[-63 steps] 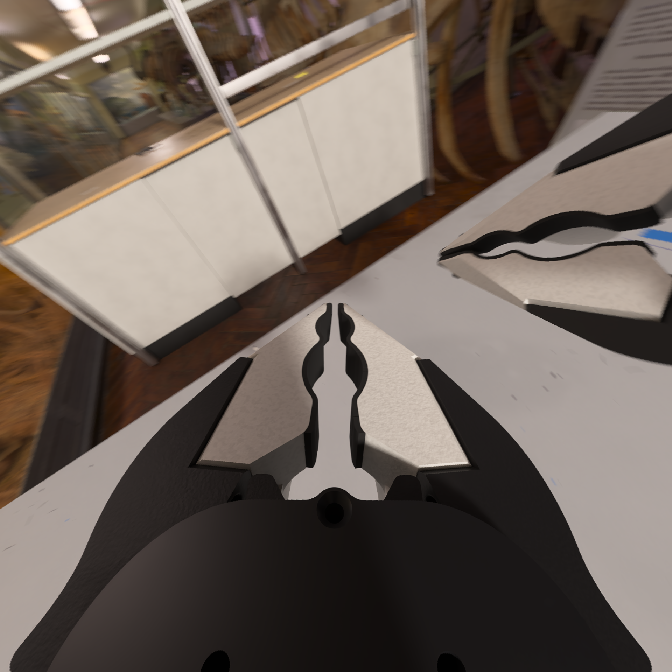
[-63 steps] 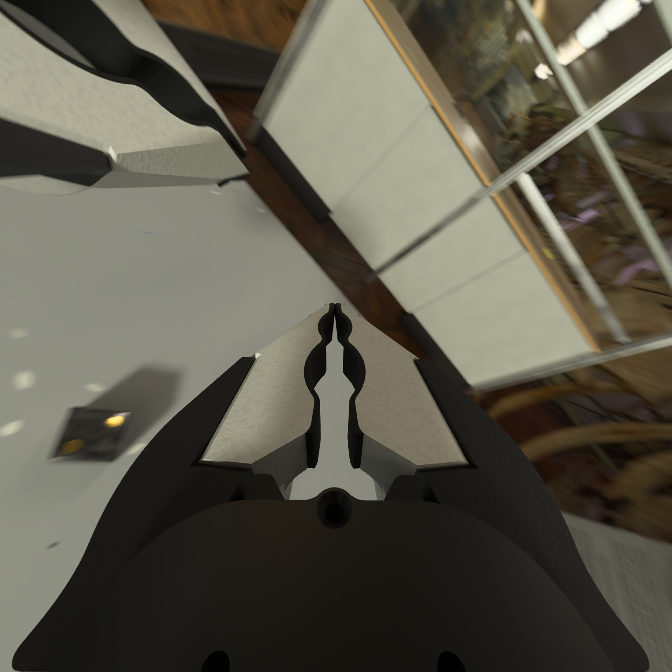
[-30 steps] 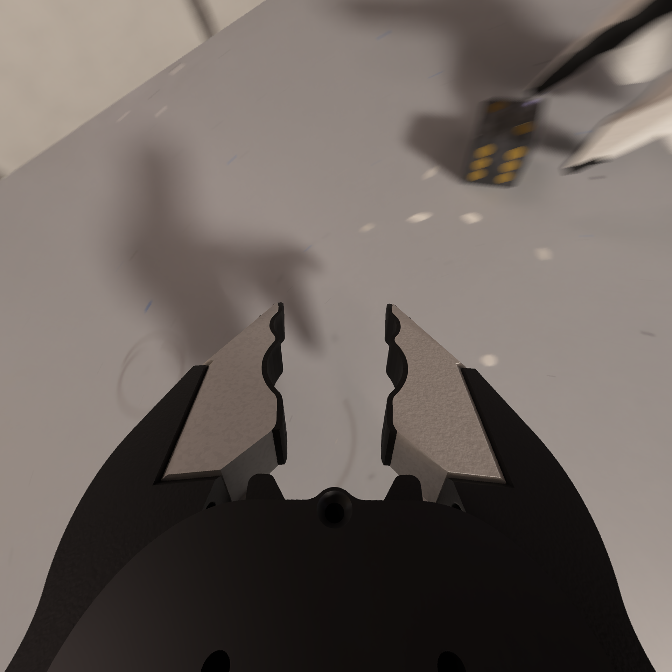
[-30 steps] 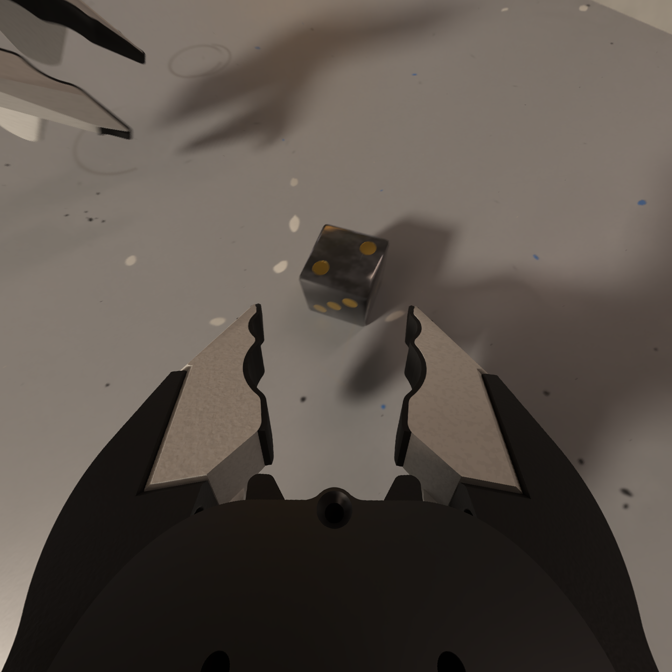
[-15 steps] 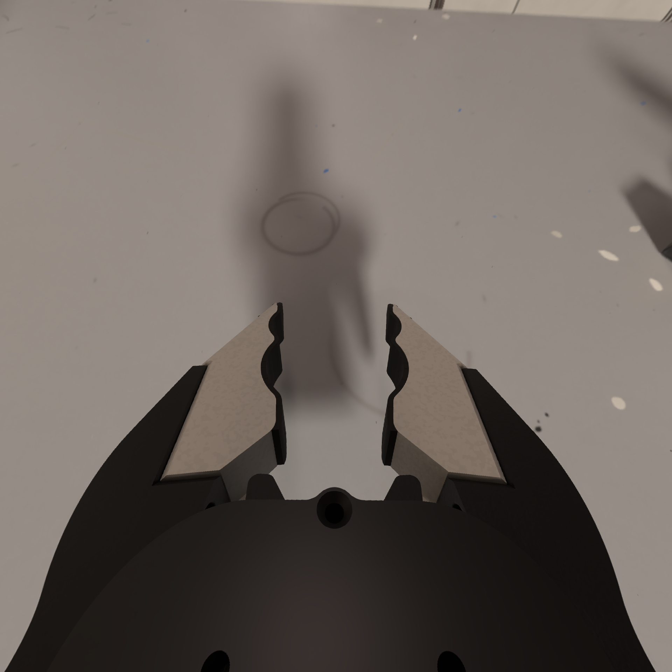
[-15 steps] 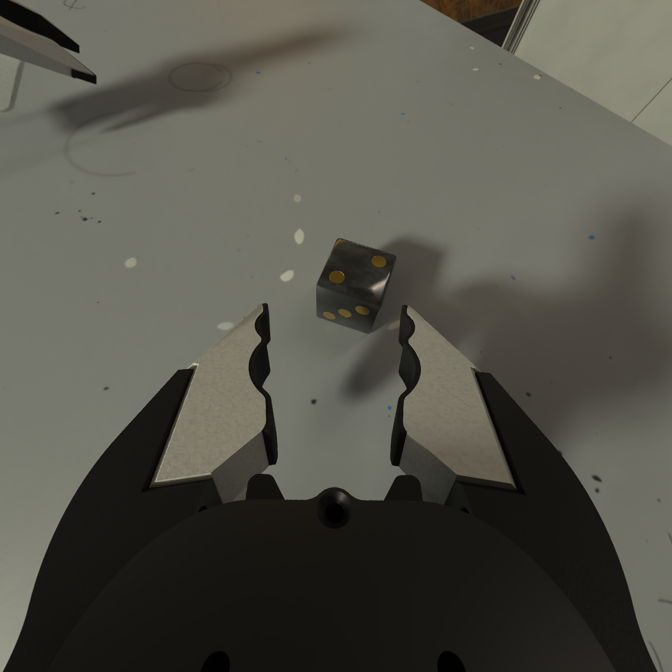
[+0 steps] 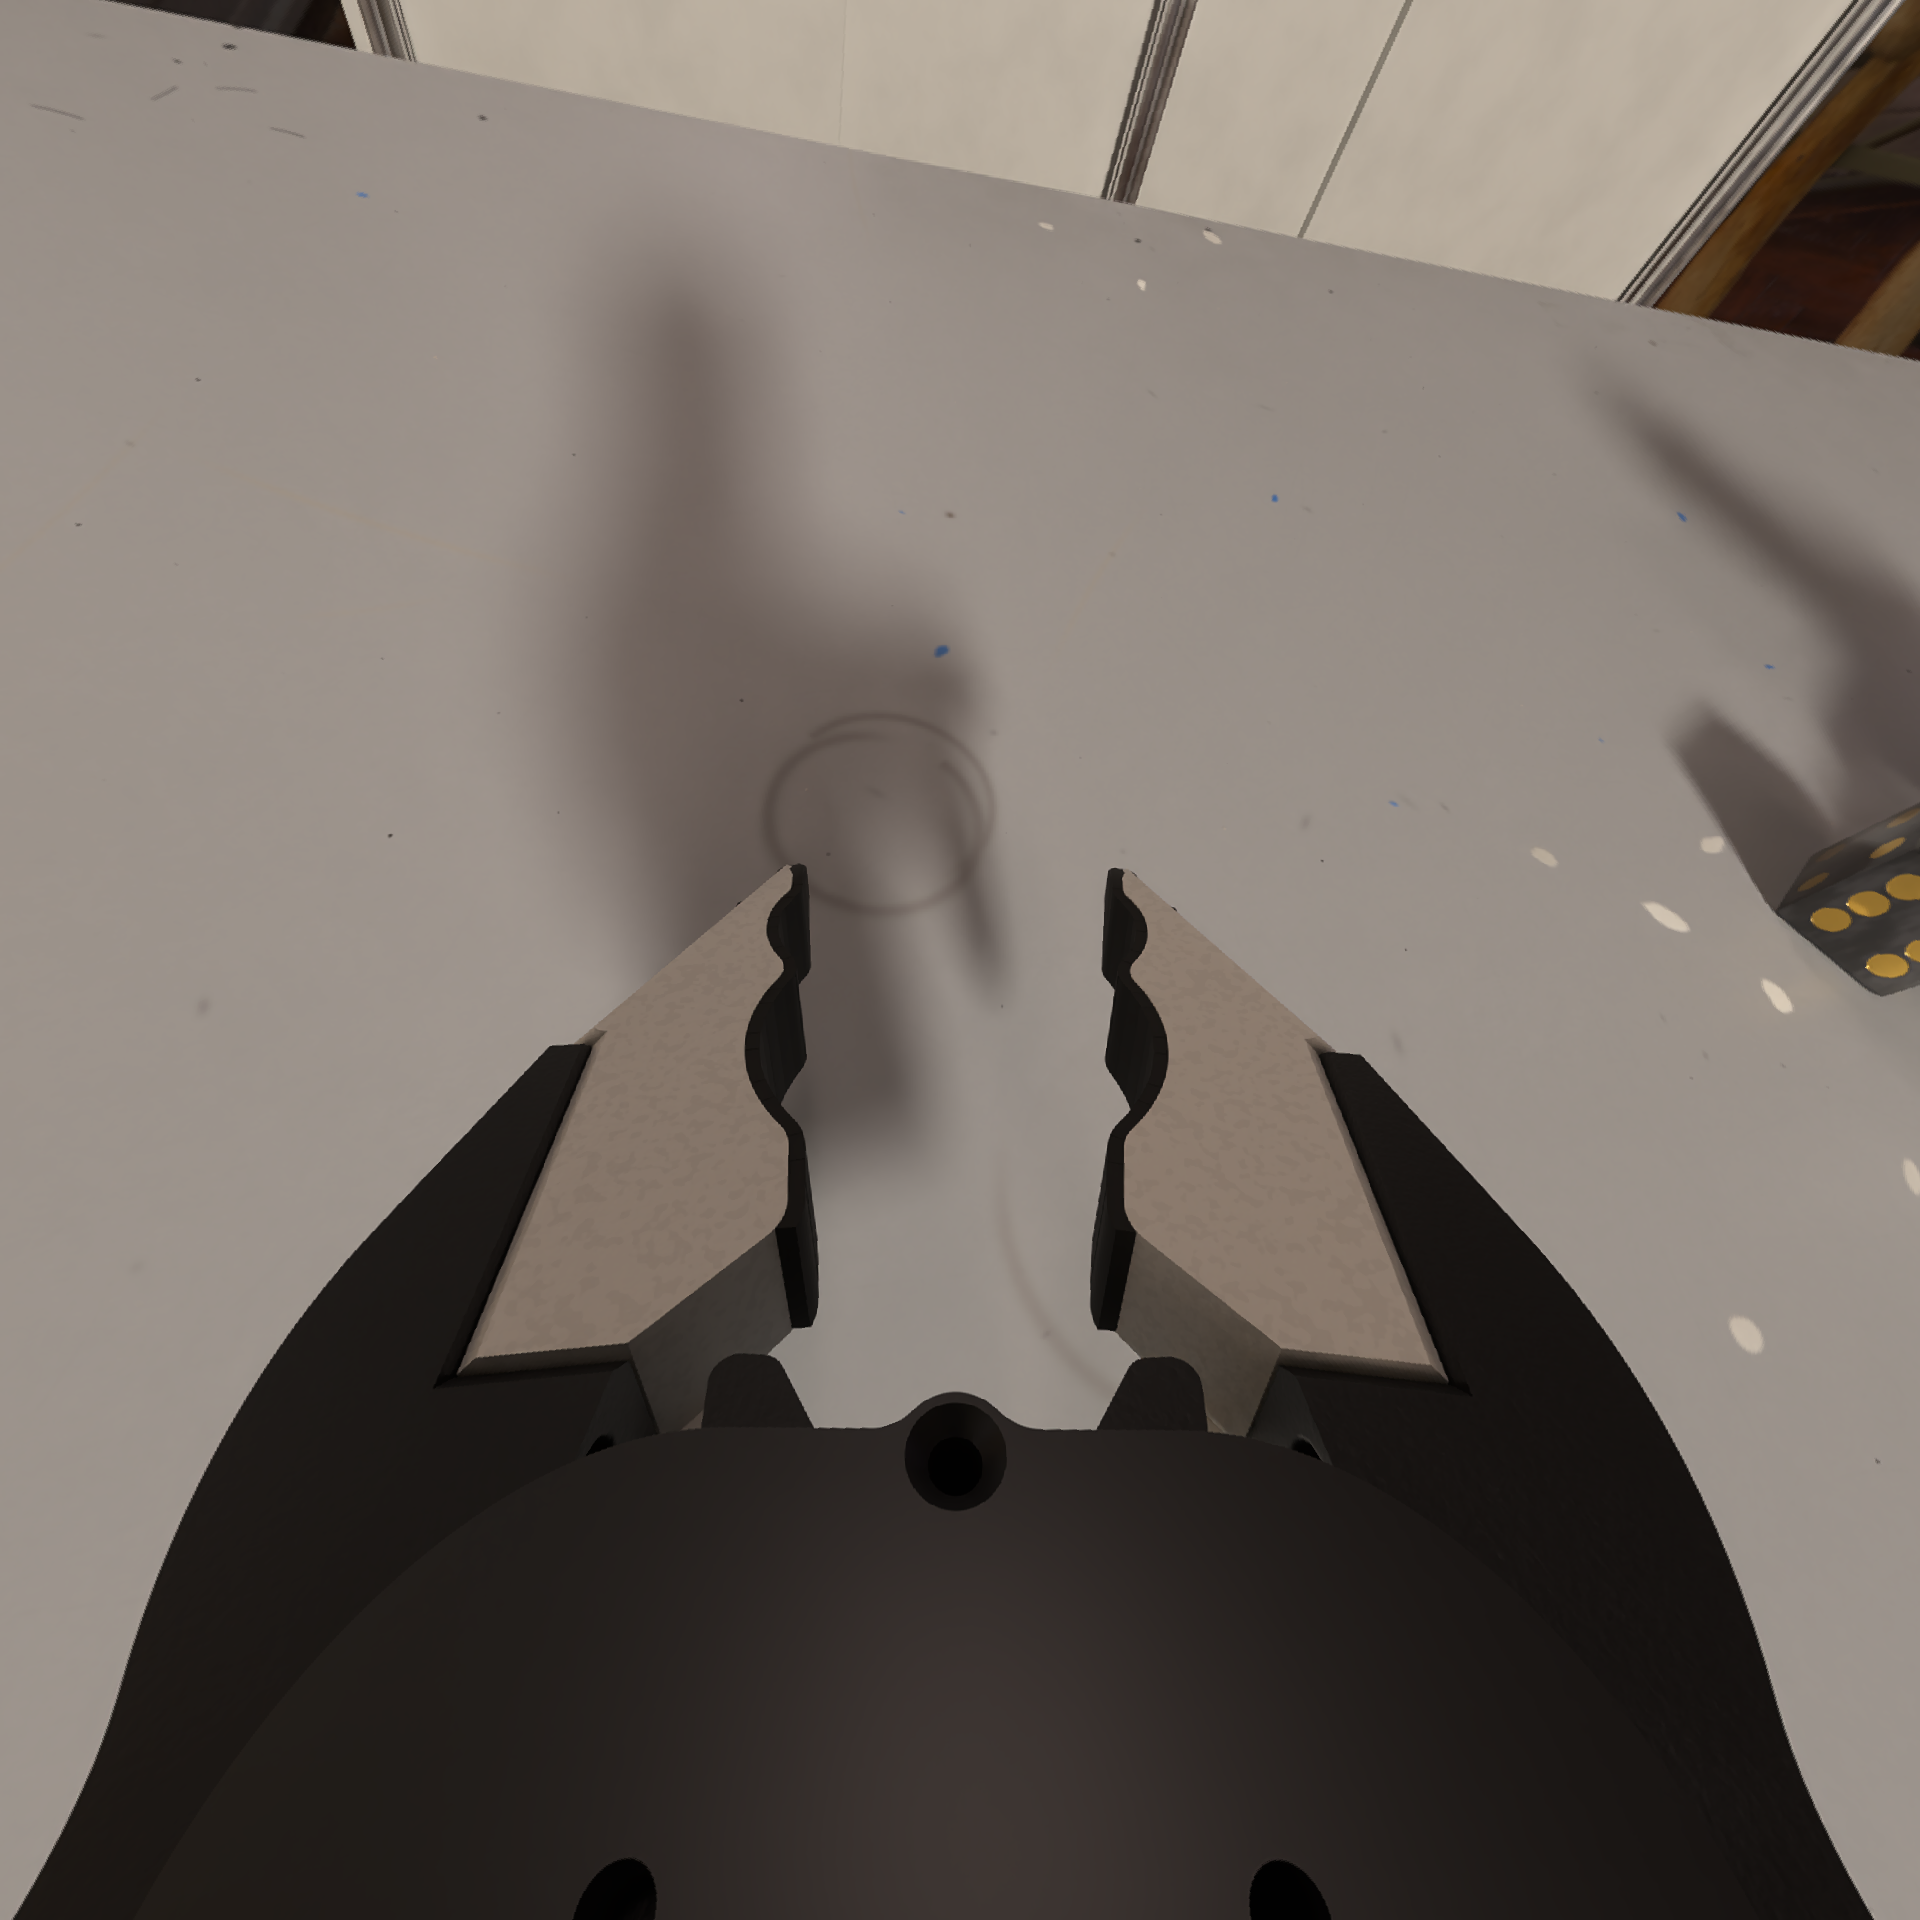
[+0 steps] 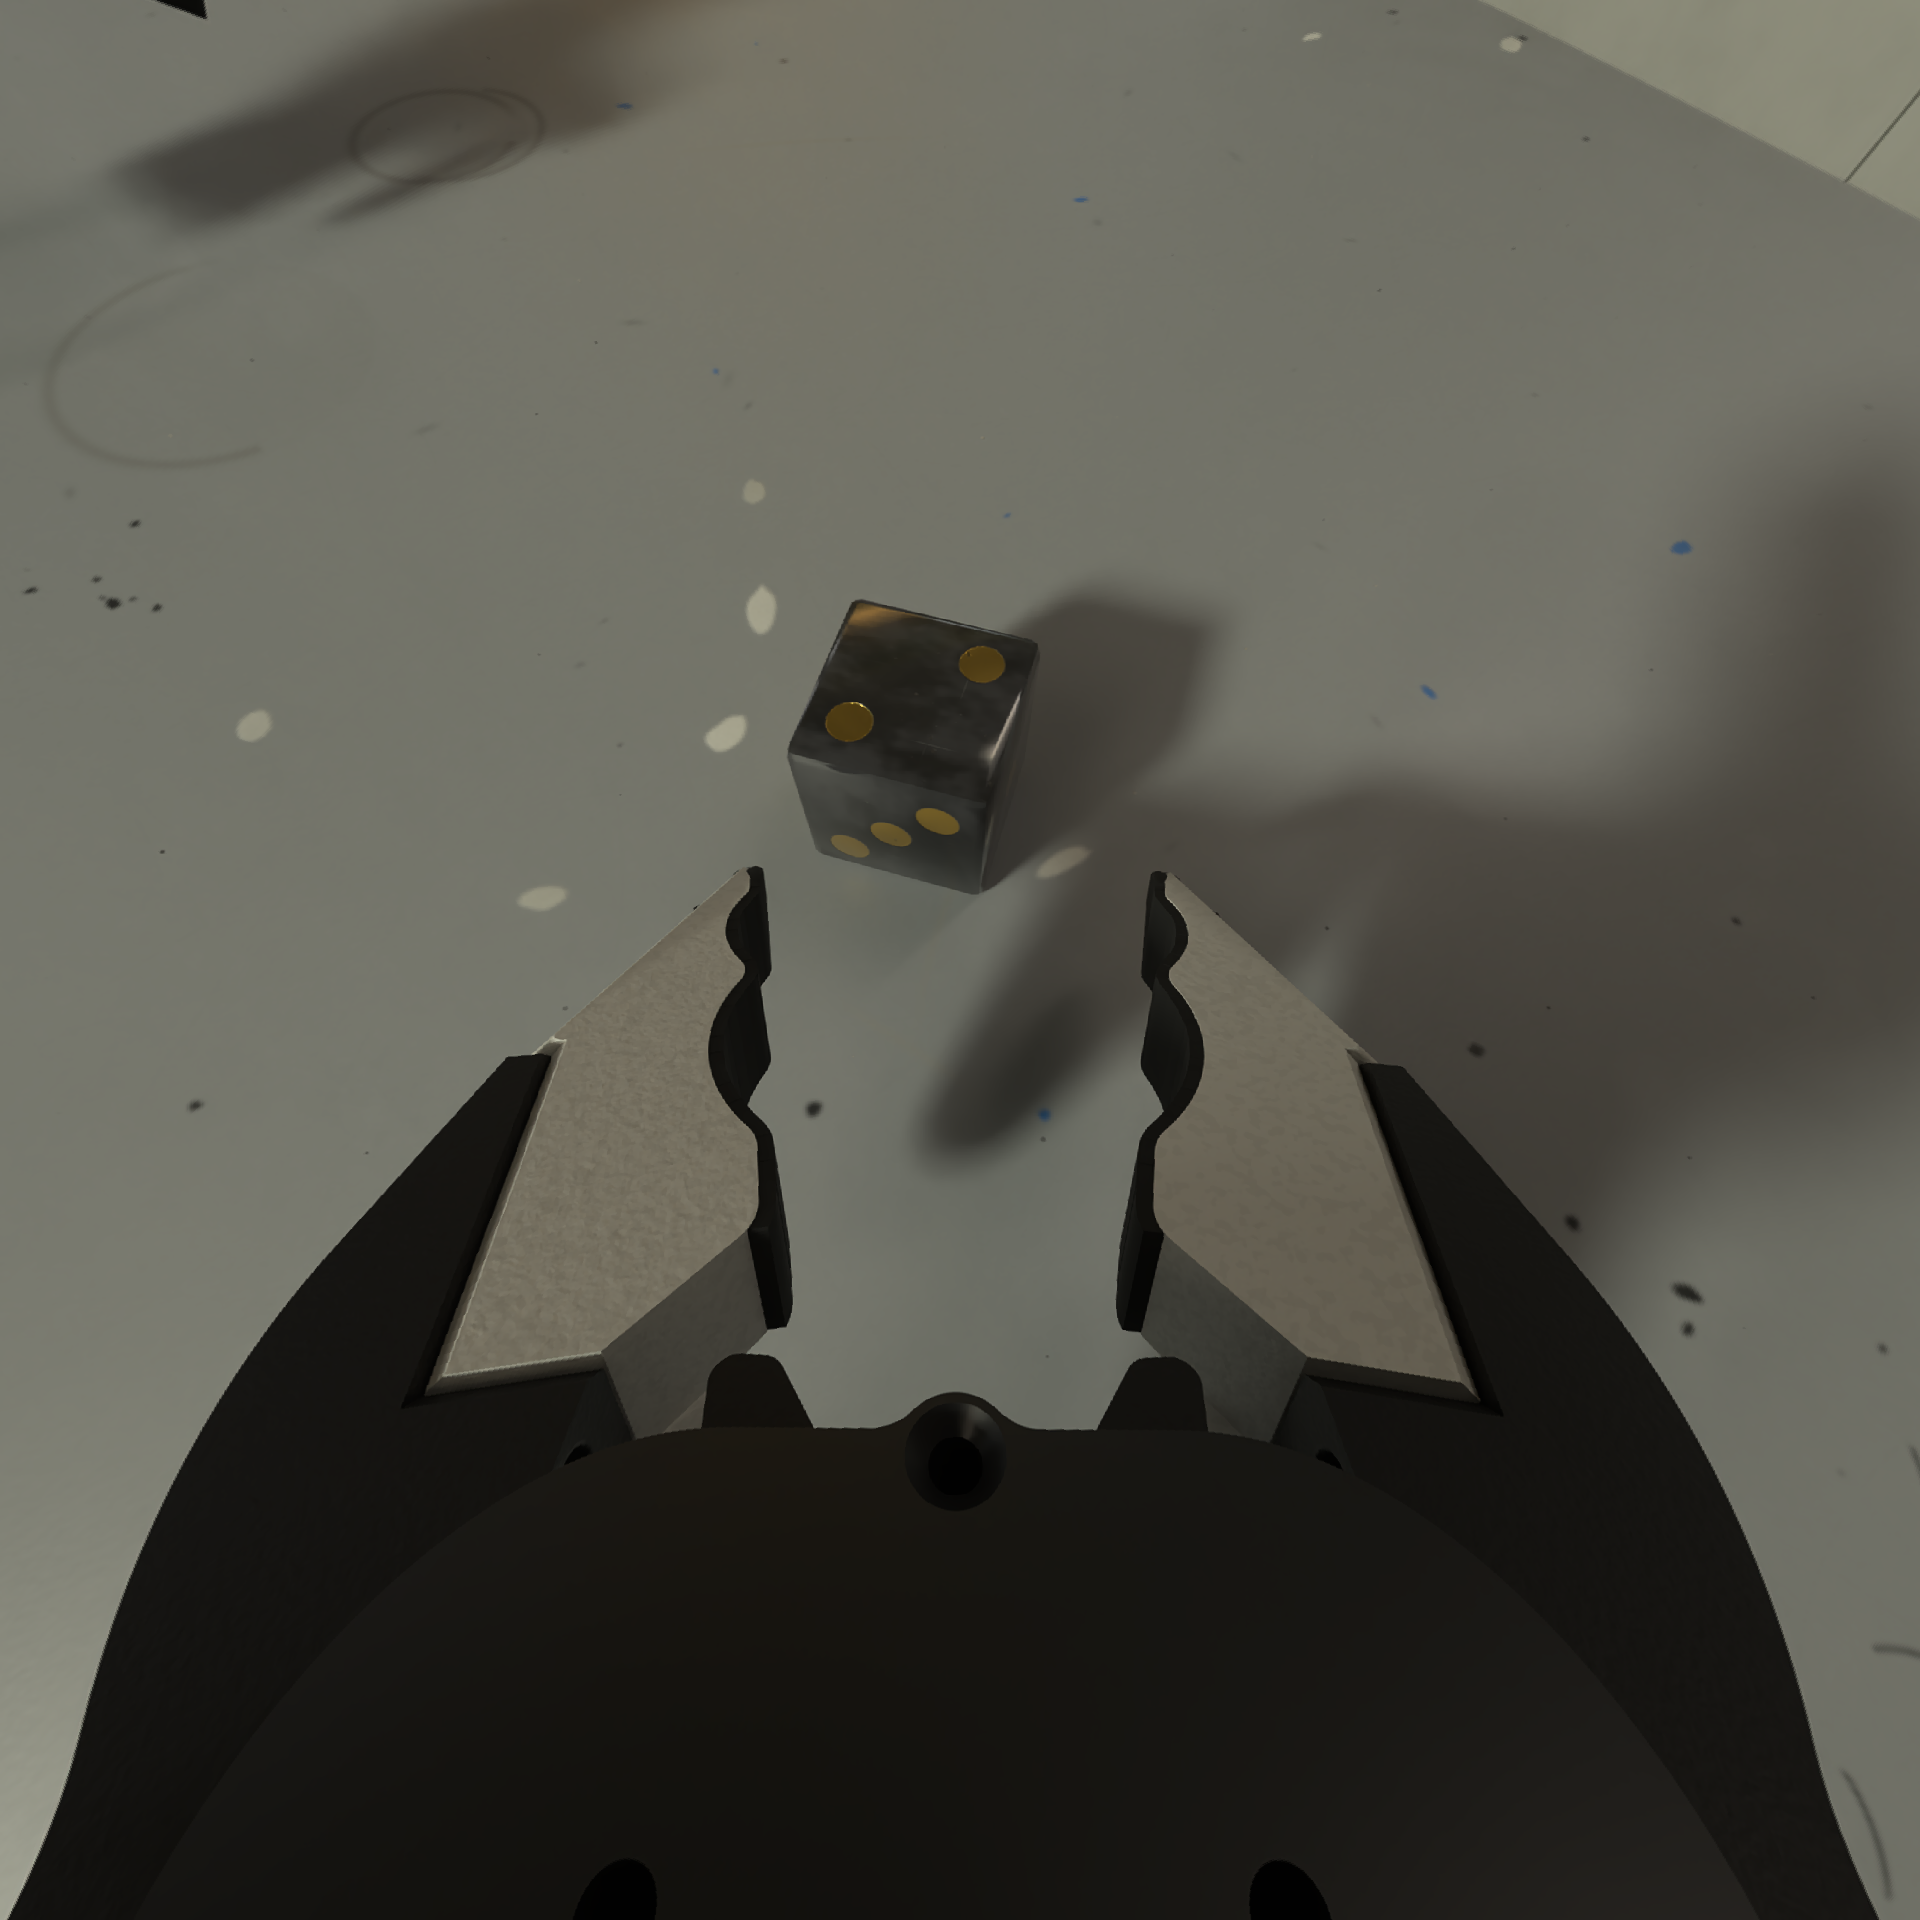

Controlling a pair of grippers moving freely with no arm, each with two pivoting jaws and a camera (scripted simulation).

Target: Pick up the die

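1. The small dark grey marbled die with gold pips (image 8: pixel 914 743) sits flat on the pale grey speckled tabletop (image 8: pixel 1351 312), untouched, two pips up and three facing the right gripper.
2. The right gripper (image 8: pixel 954 883), black body with pale metal fingers, has its jaws spread and empty. The die lies just beyond the fingertips, slightly left of the gap's centre line (close enough that this looks like the picking tool).
3. The spread looks wider than the die, presumably so the fingers can pass either side of it.
4. The left gripper (image 7: pixel 954 883), same build, is also spread and holds nothing. It points at bare table with a faint ring mark (image 7: pixel 878 810); the die is well off to its right, at the edge of that view, so likely parked clear.
5. Judgement: approach stage, grasp not yet made. The die is rotated a little against the finger line, so closing may twist it.
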